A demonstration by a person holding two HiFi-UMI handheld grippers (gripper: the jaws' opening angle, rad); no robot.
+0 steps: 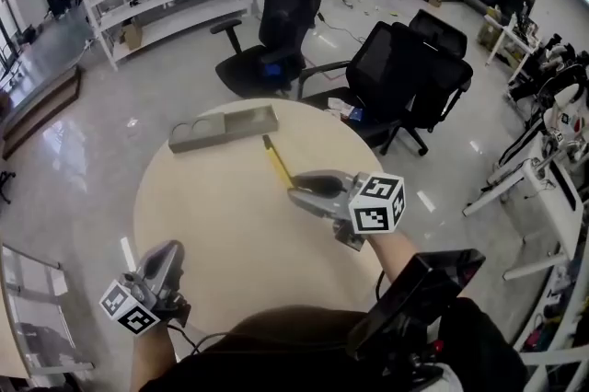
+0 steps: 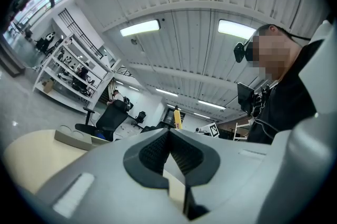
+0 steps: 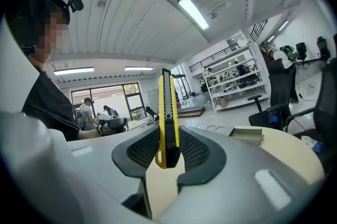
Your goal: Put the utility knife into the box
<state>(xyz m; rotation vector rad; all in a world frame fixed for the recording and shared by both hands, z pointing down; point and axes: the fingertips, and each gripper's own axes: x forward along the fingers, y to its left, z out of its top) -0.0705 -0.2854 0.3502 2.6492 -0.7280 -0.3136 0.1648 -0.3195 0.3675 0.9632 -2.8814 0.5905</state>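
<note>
Item: utility knife (image 1: 276, 162), clamped lengthwise in right gripper (image 1: 308, 187), tip projected forward; box (image 1: 224, 127) is found ahead, past that tip, slightly aside; left gripper (image 1: 168, 259): jaws together, empty, farther away.

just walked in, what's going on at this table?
A person holds a tool in each hand over a round table. The right tool is clamped on the yellow utility knife, which sticks out toward the grey box at the table's far side. The knife is short of the box, not yet in it. The left tool is shut on nothing, low by the near edge.
</note>
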